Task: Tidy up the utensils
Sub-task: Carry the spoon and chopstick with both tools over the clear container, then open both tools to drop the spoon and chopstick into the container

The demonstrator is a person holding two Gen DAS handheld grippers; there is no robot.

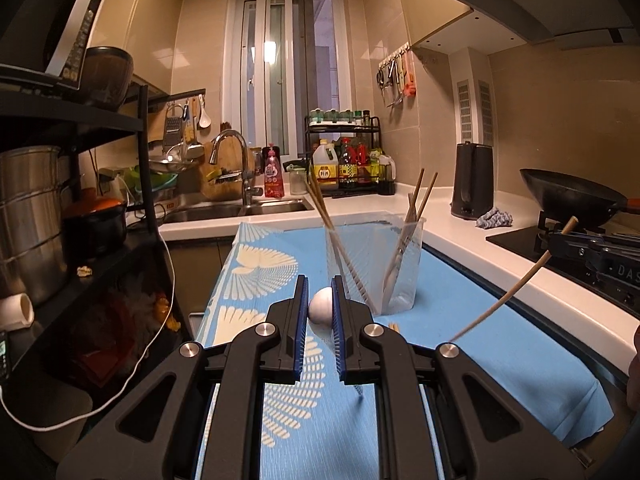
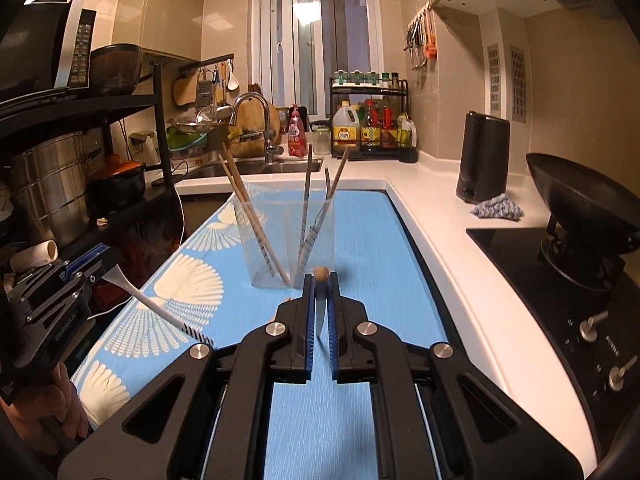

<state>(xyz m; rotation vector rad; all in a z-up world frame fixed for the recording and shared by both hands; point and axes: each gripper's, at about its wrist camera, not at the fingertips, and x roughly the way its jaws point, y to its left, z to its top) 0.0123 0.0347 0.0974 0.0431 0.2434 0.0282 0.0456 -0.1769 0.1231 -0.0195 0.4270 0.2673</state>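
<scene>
Gripping a white spoon (image 1: 320,307) in my left gripper (image 1: 320,300), jaws nearly closed, short of the clear cup (image 1: 376,264). Right wrist view: my right gripper (image 2: 321,292) clamps a chopstick (image 2: 319,274) above the blue-matted surface (image 2: 360,240).

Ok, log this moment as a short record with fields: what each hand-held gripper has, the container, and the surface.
left hand-held gripper: shut on white ceramic spoon with striped handle end
right hand-held gripper: shut on pale wooden chopstick
container: clear plastic cup, upright, holding several wooden chopsticks
surface: blue cloth with cream shell pattern
both held items: lifted off the cloth, outside the cup
</scene>
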